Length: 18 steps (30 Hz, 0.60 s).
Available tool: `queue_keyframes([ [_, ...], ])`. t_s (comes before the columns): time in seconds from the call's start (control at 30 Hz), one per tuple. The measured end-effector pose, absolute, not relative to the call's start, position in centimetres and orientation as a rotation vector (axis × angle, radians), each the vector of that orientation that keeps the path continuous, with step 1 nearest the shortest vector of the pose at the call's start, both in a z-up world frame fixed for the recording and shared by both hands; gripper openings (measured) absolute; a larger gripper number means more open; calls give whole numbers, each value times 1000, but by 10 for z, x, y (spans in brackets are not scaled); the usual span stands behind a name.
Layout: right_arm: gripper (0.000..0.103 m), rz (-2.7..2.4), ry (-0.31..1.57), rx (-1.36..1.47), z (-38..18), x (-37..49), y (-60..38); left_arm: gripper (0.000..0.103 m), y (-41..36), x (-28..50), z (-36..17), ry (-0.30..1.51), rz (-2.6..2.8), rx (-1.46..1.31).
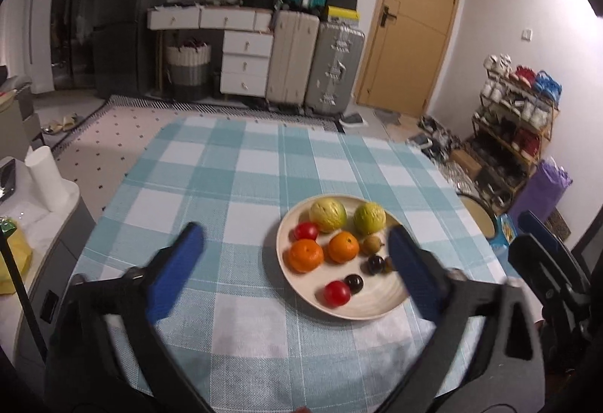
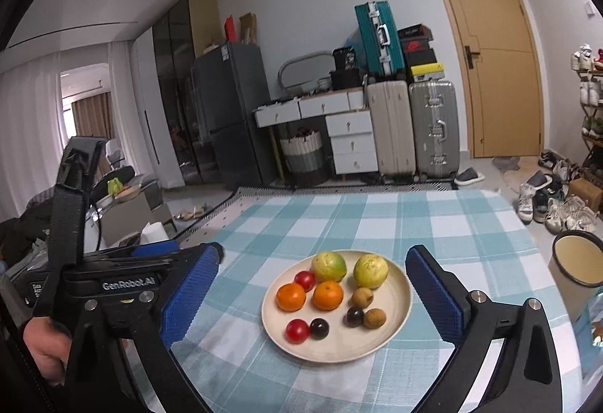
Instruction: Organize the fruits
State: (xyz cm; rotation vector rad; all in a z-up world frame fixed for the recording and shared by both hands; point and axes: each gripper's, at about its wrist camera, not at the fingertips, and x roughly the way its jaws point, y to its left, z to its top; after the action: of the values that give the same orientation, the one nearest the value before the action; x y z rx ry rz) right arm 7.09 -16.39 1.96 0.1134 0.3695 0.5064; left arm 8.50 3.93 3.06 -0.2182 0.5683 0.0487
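Left gripper (image 1: 297, 262) w/ jaws spread wide, nothing between the blue pads, hovering over the checked tablecloth (image 1: 226, 187) just short of the plate (image 1: 377, 303); its right pad overlaps the plate's near-right rim in the left wrist view, contact can't be told. Right gripper (image 2: 312, 296), jaws wide apart too, empty, framing the plate from above & behind. Left gripper's body sits at the left in the right wrist view, w/ a hand (image 2: 45, 349) wrapped round its grip. Plate is cream, round, sitting on the cloth toward the table's right side, all fruit on it: two yellow-green guavas (image 2: 328, 266) at the far edge side by side, two oranges (image 2: 328, 295) in the middle row, one red tomato (image 2: 304, 280) tucked between left orange & left guava, another red tomato (image 2: 297, 330) at the near edge touching a dark plum (image 2: 319, 328). Second dark plum (image 2: 355, 316) sits beside two small brown fruits (image 2: 374, 318) on the right half. Bkgd: suitcases (image 2: 433, 126) & white drawers (image 2: 350, 141) against the far wall, wooden door (image 2: 490, 55) to the right.
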Motion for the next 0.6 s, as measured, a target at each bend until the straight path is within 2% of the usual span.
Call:
queue_keyframes([
  [0.6,103,460,242,62,7,45,-189,102,31,46,17,394,98,-112],
])
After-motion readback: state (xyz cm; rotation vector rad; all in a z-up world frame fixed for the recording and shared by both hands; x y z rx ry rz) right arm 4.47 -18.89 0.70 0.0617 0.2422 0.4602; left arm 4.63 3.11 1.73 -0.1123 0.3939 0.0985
